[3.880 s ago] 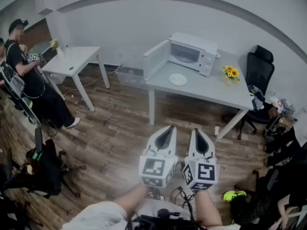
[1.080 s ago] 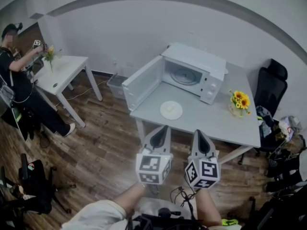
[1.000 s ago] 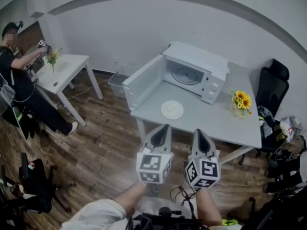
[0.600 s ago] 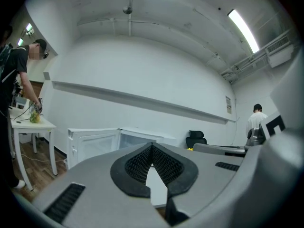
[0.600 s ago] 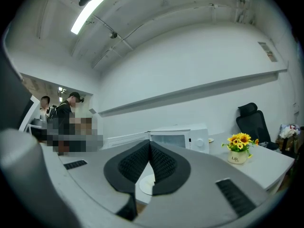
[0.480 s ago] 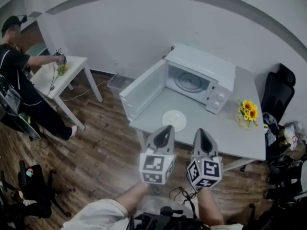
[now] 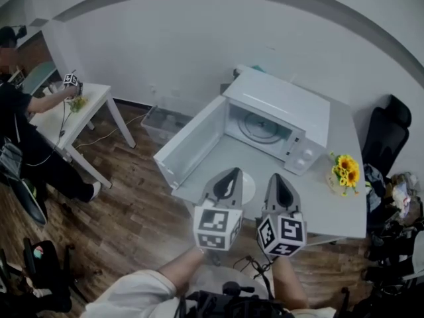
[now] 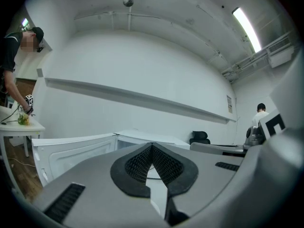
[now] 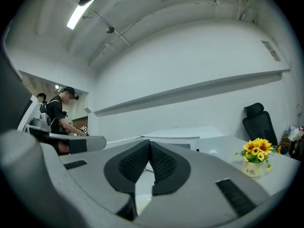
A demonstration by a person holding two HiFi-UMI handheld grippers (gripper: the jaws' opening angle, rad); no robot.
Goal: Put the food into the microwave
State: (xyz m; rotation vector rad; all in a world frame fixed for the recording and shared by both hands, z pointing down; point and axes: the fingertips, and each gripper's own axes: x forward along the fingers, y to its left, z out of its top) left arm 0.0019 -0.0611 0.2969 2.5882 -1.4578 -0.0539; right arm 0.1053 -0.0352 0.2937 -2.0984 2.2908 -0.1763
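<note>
Nearest you, your left gripper [image 7: 232, 172] and right gripper [image 7: 275, 177] are held side by side and level, pointing toward the microwave [image 7: 278, 121]. Both pairs of jaws are pressed together with nothing between them.

Just past their tips, the white plate [image 7: 248, 187] sits on the grey table [image 7: 331, 207] in front of the microwave's opening. The left gripper covers part of it in the head view. Presumably this is the food's plate, though you can't make out what lies on it from here.

Behind the plate, the microwave door [image 7: 192, 144] is swung wide to the left and the turntable inside looks bare. To the right of the microwave stands a small pot of yellow flowers [image 7: 346, 171]. Far to the left of the microwave, a person [image 7: 20, 131] works at a second white table [image 7: 86, 108].

As for progress, the door is already open, so that step looks done. Nothing has been picked up. You have yet to open a gripper, take the plate, slide it inside, and probably close the door.

Compared with half a second ago, the microwave and its table sit closer and larger in your view. The plate, which then lay clear ahead of the tips, is now partly under the left one. The jaws were together then as well.
</note>
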